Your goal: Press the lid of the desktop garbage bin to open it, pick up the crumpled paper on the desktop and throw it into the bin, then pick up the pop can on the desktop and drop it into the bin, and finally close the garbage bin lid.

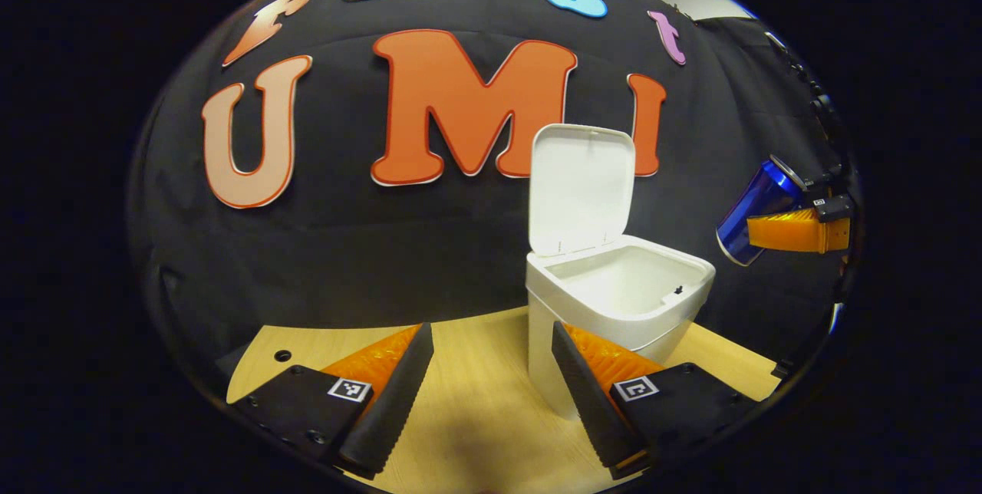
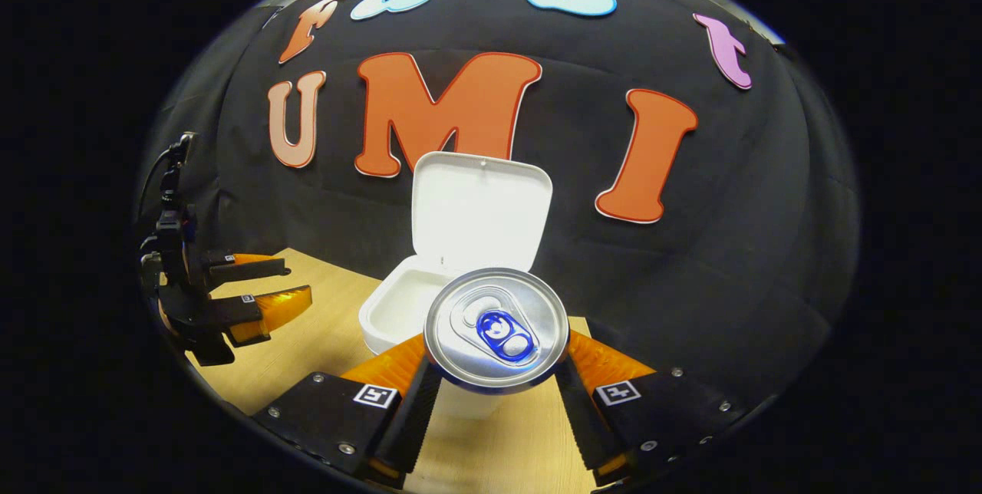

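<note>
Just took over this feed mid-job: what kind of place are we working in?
Most likely a staged recording booth, not a real home: black cloth wall as backdrop, a bare wooden desktop, and just a white desktop bin, lid up. The right gripper holds a pop can.

Hidden behind the pop can (image 2: 496, 329): front of garbage bin (image 2: 399, 310). Bin interior contents not discernible.

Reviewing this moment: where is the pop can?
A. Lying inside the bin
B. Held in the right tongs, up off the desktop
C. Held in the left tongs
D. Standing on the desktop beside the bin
B: the right tongs grip the pop can on both sides, near the open garbage bin, whose lid stands up.
</note>
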